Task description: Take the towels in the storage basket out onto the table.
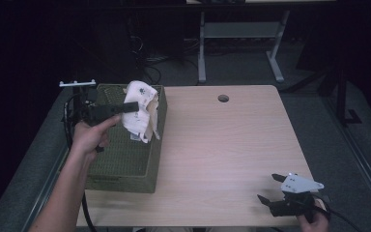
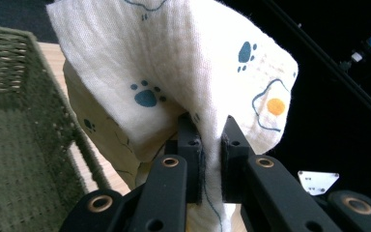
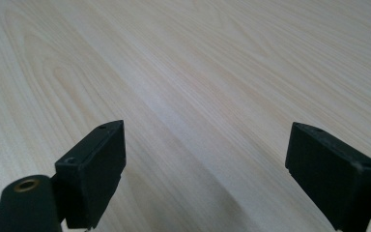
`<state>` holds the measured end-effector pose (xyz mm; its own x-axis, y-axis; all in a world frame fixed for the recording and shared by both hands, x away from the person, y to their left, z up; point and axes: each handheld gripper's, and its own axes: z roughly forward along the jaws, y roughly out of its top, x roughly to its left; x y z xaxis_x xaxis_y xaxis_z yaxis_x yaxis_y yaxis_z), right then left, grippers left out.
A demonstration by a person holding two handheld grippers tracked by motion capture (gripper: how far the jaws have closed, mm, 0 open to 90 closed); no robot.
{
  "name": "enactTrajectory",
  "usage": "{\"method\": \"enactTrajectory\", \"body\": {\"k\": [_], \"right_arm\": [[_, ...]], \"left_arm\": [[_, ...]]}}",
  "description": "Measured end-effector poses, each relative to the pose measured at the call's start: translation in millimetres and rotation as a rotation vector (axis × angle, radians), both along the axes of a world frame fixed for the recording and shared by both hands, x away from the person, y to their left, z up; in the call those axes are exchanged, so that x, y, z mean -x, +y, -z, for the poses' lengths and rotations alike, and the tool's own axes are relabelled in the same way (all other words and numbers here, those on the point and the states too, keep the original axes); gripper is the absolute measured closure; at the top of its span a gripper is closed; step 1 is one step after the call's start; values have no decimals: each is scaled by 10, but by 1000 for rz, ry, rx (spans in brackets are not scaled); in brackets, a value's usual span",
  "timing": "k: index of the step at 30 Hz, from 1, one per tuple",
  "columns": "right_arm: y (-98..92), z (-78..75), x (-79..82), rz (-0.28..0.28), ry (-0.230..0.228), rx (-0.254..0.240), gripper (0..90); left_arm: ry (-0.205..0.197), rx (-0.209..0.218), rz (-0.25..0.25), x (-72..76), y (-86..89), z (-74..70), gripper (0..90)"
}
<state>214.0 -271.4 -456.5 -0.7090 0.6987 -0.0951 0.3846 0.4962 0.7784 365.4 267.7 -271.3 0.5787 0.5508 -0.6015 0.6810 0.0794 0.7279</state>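
A cream cloth [image 1: 141, 111] printed with blue paw marks and a fried egg hangs above the right rim of a green woven basket [image 1: 121, 162]. My left gripper [image 1: 134, 106] is shut on it, the fabric [image 2: 183, 82] pinched between the two pads and draping over them. At the table's near right corner my right gripper [image 1: 267, 187] rests low, open, jaws wide apart, with bare wood [image 3: 198, 96] between them.
The basket stands on the left part of the light wooden table [image 1: 222, 145]. A round cable hole [image 1: 223, 98] lies near the far edge. Beyond the table stand the legs of a white desk frame [image 1: 202, 53] on a dark floor.
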Motion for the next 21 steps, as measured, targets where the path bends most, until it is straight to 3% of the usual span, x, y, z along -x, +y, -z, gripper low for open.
{"method": "enactTrajectory", "body": {"k": [5,13,18,21], "right_arm": [[-10,10,-21,-2,-1,8,140],[-40,3,-16,17,2,-16,140],[-43,-5,-6,17,0,-22,140],[-46,-9,-5,15,-7,-15,140]], "left_arm": [[-18,-28,43,-71,-203,-58,832],[-14,-53,86,-148,-482,-69,831],[-20,-50,104,-158,-616,-73,831],[-13,-78,122,-154,-713,-52,831]]}}
